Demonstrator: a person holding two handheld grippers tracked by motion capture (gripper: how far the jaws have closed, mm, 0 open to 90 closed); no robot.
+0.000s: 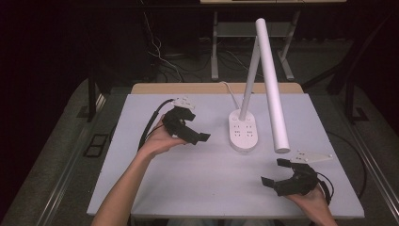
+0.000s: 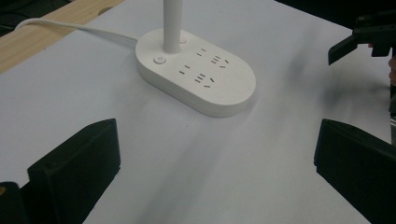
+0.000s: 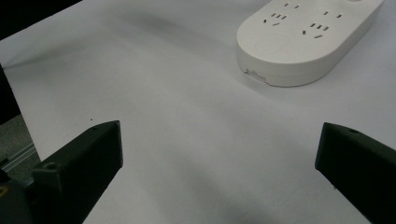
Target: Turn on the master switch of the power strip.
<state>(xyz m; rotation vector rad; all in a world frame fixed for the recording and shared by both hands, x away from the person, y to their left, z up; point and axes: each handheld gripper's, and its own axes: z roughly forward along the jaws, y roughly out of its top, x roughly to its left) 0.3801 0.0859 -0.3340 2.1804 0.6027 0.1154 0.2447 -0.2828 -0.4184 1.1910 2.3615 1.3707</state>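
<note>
A white desk lamp stands mid-table on an oval base (image 1: 243, 132) with sockets on top; its long tube head (image 1: 272, 84) slants toward me. My left gripper (image 1: 197, 126) is held left of the base, open and empty, jaws pointing at it. In the left gripper view the base (image 2: 201, 74) lies ahead of the wide-apart jaws of that gripper (image 2: 217, 140). My right gripper (image 1: 274, 172) hovers near the front right, open with nothing in it. In the right gripper view this gripper (image 3: 219, 140) faces bare table, with the base (image 3: 303, 37) at the upper right.
The lamp's white cable (image 2: 70, 28) runs from the base to the table's far wooden edge (image 1: 216, 88). The white tabletop (image 1: 211, 179) is bare between the hands. Dark floor with cables and a desk frame (image 1: 216, 42) lies behind. The table's left edge (image 3: 18, 126) drops off.
</note>
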